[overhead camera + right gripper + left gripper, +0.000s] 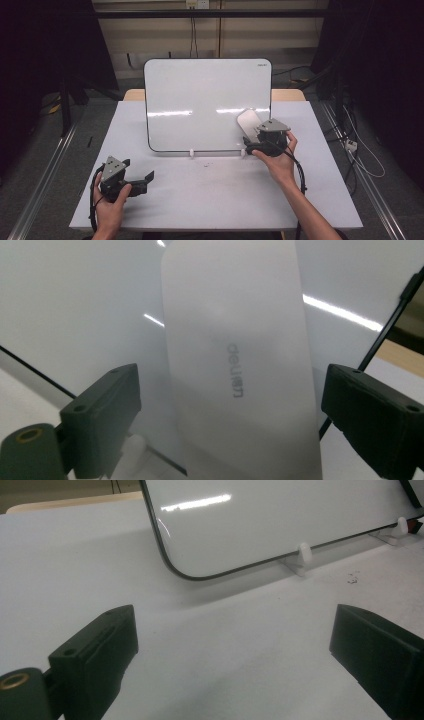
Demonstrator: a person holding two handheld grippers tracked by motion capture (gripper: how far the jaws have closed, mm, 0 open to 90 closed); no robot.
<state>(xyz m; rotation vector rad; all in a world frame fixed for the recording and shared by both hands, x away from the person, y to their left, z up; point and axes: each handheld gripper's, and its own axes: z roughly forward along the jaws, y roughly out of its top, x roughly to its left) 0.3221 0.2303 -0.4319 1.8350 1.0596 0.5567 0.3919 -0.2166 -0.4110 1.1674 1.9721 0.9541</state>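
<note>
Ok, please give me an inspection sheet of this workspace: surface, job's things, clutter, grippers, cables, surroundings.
Surface: white table, a few dark specks in front of the board.
Job's things: whiteboard upright on two small white feet, wiped blank; white eraser against its lower right part.
Clutter: nothing seen.
Grippers: left gripper open, low over the table; right gripper open, jaws apart on either side of the eraser.
Cables: black cable trailing from the right gripper.
Surroundings: dark room, metal rails, floor wires.

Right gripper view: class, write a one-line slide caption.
Open claw with its jaws either side of a white eraser resting against the whiteboard, pads not touching it.
</note>
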